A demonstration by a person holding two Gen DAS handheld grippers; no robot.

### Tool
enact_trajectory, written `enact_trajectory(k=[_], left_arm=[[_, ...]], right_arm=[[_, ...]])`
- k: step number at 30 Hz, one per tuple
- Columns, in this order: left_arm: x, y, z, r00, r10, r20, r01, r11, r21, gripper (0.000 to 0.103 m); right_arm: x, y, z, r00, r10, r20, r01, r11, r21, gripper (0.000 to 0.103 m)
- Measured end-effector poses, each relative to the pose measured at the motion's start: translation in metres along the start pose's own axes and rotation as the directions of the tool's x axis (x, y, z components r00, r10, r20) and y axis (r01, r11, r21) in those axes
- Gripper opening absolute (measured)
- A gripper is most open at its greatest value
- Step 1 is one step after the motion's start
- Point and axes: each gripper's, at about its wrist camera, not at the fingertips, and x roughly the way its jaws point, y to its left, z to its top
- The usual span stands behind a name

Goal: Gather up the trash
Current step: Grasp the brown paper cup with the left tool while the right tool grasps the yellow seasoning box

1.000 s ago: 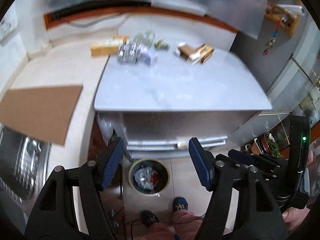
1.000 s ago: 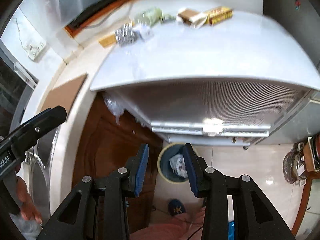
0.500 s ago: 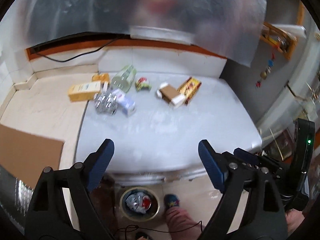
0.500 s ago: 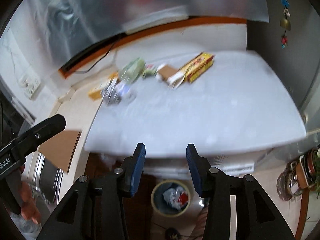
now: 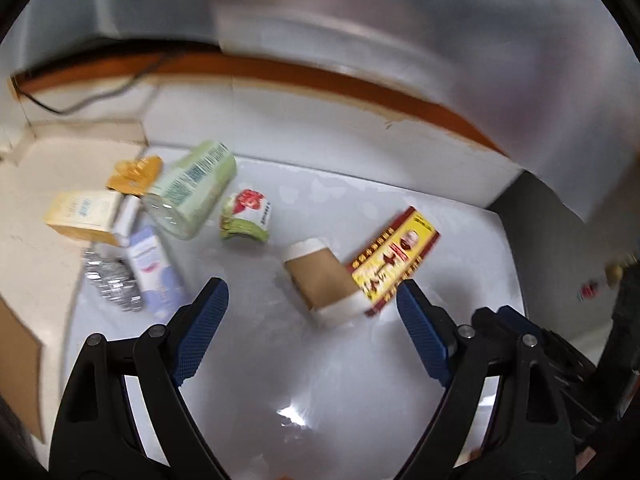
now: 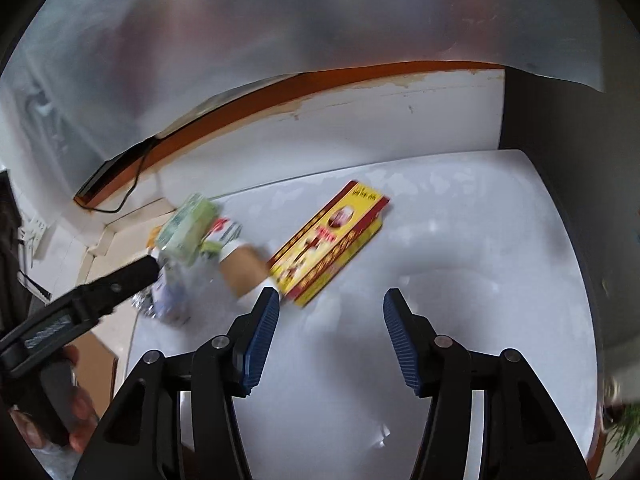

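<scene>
Trash lies on the white tabletop (image 5: 304, 360): a brown paper cup (image 5: 320, 280) on its side, a red and yellow box (image 5: 396, 260) touching it, a green bottle (image 5: 192, 192), a crumpled green and red wrapper (image 5: 244, 216), a yellow carton (image 5: 82, 214), a pale tube box (image 5: 154, 272) and crushed foil (image 5: 112, 280). My left gripper (image 5: 312, 296) hangs open just short of the cup, nothing between its pads. My right gripper (image 6: 330, 306) is empty, its jaws opening, just short of the red and yellow box (image 6: 328, 240). The cup (image 6: 244, 266) lies left of it.
A beige counter (image 5: 36, 264) adjoins the table on the left, with a cardboard sheet (image 5: 20, 364) near its front. A foil-covered wall (image 5: 360, 40) with a wooden strip rises behind. A dark cabinet (image 6: 580, 160) flanks the table's right side. A hand (image 6: 76, 420) holds the left gripper.
Both grippers swept forward from over the floor bin to above the tabletop, close to the cup and box. Both sets of jaws stand wider apart. The bin has left both views.
</scene>
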Motion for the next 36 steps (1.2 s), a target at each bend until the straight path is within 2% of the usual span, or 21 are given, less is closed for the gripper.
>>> enact_trajectory(k=[2,8,14,16,19,21,22,23,24,30,36], left_arm=[[0.029,-0.002,0.008,0.999,0.013,-0.041,-0.014,0.999,-0.037,0.084],[0.087,-0.009,0.013,0.992,0.051,-0.118,-0.060,0.995,-0.075,0.084],[0.117,-0.012,0.004,0.981,0.088,-0.172,-0.104,0.991,-0.084,0.084],[0.123,-0.007,0.002,0.977,0.100,-0.190,-0.121,0.988,-0.100,0.083],[0.126,0.007,-0.004,0.971,0.103,-0.215,-0.136,0.980,-0.145,0.076],[0.127,0.014,-0.008,0.972,0.080,-0.221,-0.120,0.977,-0.175,0.072],[0.127,0.016,-0.010,0.971,0.075,-0.226,-0.118,0.976,-0.183,0.067],[0.128,0.018,-0.013,0.969,0.071,-0.237,-0.117,0.976,-0.185,0.054],[0.130,0.020,-0.015,0.967,0.064,-0.245,-0.112,0.976,-0.185,0.050],[0.117,0.025,-0.024,0.978,0.087,-0.190,-0.119,0.980,-0.162,0.049],[0.092,0.022,-0.017,0.980,0.158,-0.118,-0.172,0.977,-0.128,0.049]], right_arm=[[0.017,-0.010,0.017,1.000,0.007,-0.013,-0.007,1.000,0.000,0.055],[0.047,-0.025,0.029,0.999,0.026,-0.044,-0.026,1.000,0.011,0.056],[0.072,-0.033,0.035,0.996,0.045,-0.080,-0.044,0.999,0.013,0.056],[0.077,-0.031,0.035,0.995,0.045,-0.090,-0.044,0.999,0.011,0.061],[0.085,-0.026,0.039,0.994,0.051,-0.099,-0.050,0.999,0.005,0.065],[0.090,-0.021,0.039,0.993,0.051,-0.107,-0.051,0.999,0.000,0.073],[0.094,-0.017,0.040,0.992,0.053,-0.112,-0.053,0.999,-0.002,0.075],[0.096,-0.014,0.041,0.992,0.051,-0.115,-0.052,0.999,-0.003,0.081],[0.100,-0.011,0.041,0.992,0.046,-0.118,-0.047,0.999,-0.001,0.085],[0.130,0.003,0.047,0.987,0.002,-0.162,0.007,0.999,0.054,0.088],[0.157,0.020,0.054,0.973,-0.123,-0.197,0.133,0.990,0.039,0.088]])
